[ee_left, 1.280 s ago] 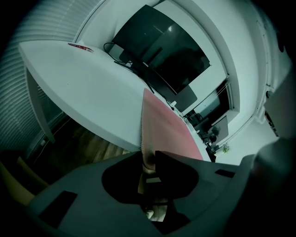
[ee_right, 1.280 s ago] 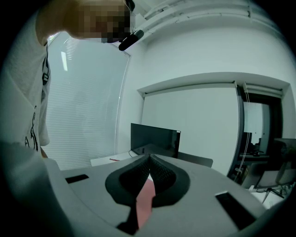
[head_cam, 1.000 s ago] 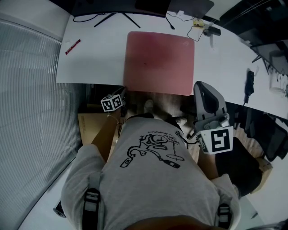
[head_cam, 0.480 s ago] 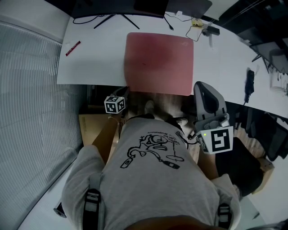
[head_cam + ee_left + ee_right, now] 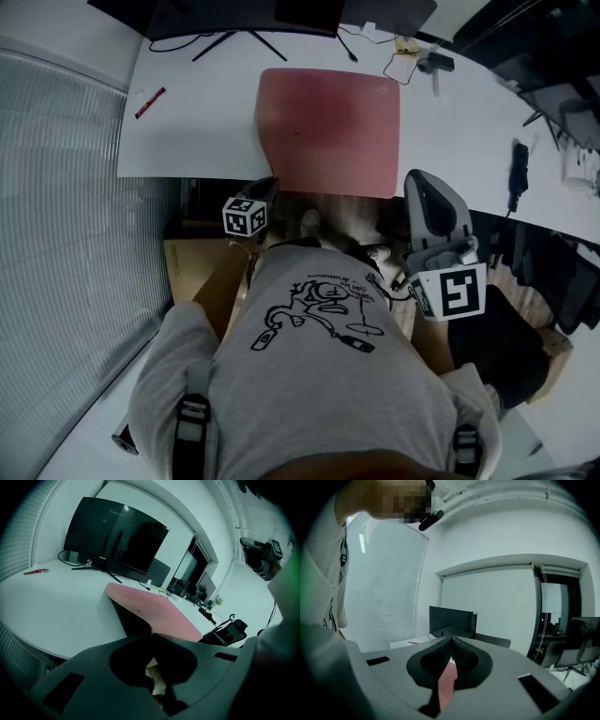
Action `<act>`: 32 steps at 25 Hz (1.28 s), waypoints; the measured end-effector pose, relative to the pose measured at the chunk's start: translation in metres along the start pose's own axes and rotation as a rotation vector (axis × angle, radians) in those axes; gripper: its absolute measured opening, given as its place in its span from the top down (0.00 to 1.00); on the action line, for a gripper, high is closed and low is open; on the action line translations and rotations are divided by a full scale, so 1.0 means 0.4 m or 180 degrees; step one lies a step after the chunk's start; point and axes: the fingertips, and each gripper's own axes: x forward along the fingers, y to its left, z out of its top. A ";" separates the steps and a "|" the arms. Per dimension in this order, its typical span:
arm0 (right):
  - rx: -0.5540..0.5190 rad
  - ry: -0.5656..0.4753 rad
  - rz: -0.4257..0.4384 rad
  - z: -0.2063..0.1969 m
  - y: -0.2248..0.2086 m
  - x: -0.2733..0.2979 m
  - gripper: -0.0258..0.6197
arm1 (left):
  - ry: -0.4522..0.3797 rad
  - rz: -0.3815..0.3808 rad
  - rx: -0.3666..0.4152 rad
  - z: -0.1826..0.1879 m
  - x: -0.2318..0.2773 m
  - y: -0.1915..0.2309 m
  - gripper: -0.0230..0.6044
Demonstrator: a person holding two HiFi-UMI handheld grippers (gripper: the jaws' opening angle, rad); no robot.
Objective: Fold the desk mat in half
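The left gripper [image 5: 151, 633], clamped on the desk mat [image 5: 328, 131] at its near-left corner by the tabletop [image 5: 187, 141] near edge, has raised that corner, starting the fold, while the right gripper [image 5: 451, 641] pinches the near-right corner

Flat on the table [image 5: 187, 131] straight ahead of both grippers: the desk mat [image 5: 328, 131], near left corner pinched in the left gripper [image 5: 266, 186] and raised off the table, near right corner pinched in the right gripper [image 5: 415, 180]. Beyond the mat from the left gripper, at the table's far edge: the monitor [image 5: 115, 536], with cables [image 5: 408, 56] further right, ahead of the right gripper. Well to the left of the left gripper and ahead of it, on the table: a pen [image 5: 150, 101].
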 end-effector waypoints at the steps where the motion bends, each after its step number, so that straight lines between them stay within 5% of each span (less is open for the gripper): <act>1: 0.0002 0.0003 -0.0005 -0.002 -0.002 -0.001 0.95 | 0.0001 -0.0015 0.0013 0.002 0.003 -0.005 0.91; 32: 0.0035 -0.0038 -0.0115 -0.015 -0.085 -0.067 0.95 | 0.0110 -0.0296 0.0404 0.041 0.068 -0.152 0.91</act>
